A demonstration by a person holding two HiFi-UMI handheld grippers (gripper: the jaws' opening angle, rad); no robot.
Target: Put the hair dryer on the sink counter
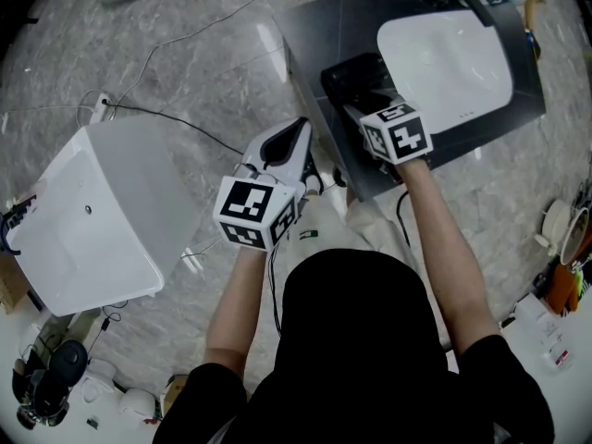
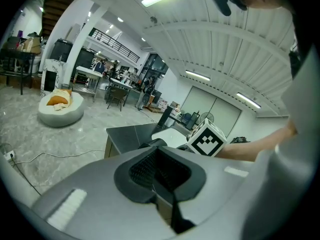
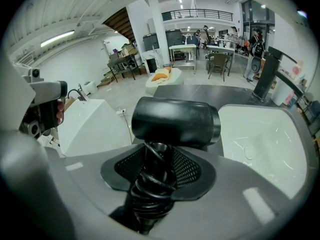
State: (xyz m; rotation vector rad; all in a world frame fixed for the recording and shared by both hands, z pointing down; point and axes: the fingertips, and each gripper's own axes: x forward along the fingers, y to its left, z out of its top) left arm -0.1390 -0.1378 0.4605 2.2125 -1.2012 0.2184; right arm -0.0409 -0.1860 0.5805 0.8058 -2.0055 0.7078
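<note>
Hair dryer [image 3: 175, 121] in right gripper [image 3: 152, 173], beside white sink basin [image 3: 260, 139], left gripper [image 2: 162, 176] closed

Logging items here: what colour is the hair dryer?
Black. The hair dryer shows best in the right gripper view.

Black hair dryer [image 3: 175, 122], white sink [image 1: 446, 63]

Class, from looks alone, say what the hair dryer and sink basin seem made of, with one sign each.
The hair dryer looks like matte black plastic: dull, soft sheen. The sink basin is probably glazed ceramic: white, smooth, faintly reflective.
</note>
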